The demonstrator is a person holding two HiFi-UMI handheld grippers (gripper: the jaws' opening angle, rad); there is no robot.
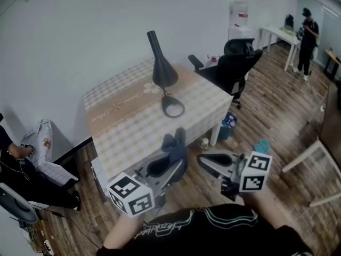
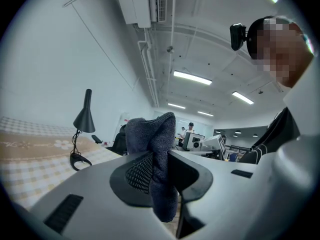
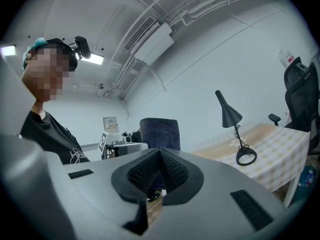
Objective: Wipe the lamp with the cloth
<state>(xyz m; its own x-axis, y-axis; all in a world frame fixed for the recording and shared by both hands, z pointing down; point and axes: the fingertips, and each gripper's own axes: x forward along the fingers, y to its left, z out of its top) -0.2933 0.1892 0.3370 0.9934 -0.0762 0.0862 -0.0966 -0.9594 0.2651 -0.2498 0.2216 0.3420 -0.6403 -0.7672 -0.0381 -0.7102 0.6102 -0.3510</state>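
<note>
A black desk lamp with a cone shade and ring base stands upright on the checked table, far from both grippers. My left gripper hovers off the table's near edge, shut on a dark blue cloth. In the left gripper view the cloth sticks up between the jaws, and the lamp shows at the left. My right gripper is beside it, shut, holding nothing. In the right gripper view the ribbed pads meet, the cloth shows behind them, and the lamp stands to the right.
A black office chair stands at the table's far right corner, with a blue bin by the table leg. A water dispenser, a white table and a standing person are far right. A seated person is at left.
</note>
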